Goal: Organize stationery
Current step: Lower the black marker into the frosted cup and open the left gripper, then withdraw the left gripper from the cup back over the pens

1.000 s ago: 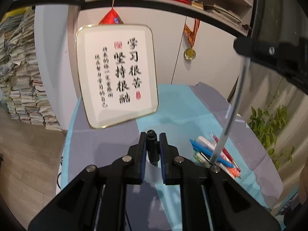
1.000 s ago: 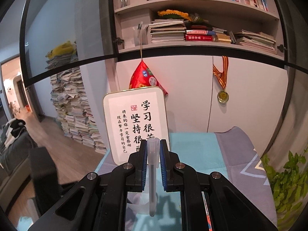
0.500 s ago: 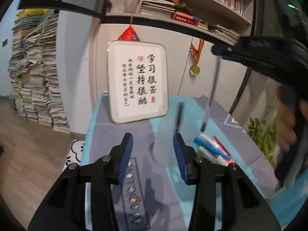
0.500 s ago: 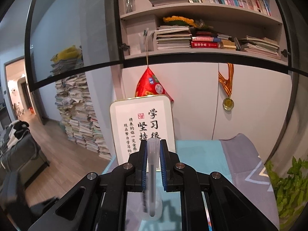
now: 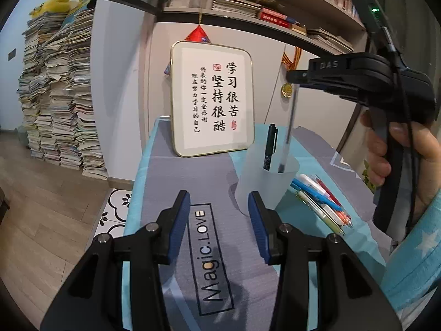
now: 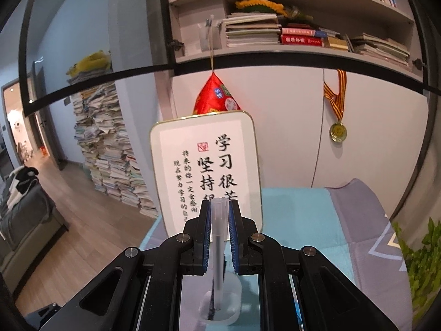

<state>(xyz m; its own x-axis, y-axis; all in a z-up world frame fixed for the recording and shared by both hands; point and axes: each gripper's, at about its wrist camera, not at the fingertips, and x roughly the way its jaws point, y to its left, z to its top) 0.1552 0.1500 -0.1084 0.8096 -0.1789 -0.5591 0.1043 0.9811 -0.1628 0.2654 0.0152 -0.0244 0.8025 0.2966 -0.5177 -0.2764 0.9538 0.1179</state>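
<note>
Now our left gripper [image 5: 219,215] has released the black marker [image 5: 270,146] into the frosted cup [image 5: 266,180], jaws spread; our right gripper [image 6: 219,222] pinches the clear pen [image 6: 217,248] above it.

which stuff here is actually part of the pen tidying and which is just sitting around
In the job:
translucent cup
black pen standing in the cup
clear pen held by the right gripper over the cup
loose pens on the mat
left gripper, open

Just there:
calligraphy plaque
medal
potted plant
</note>
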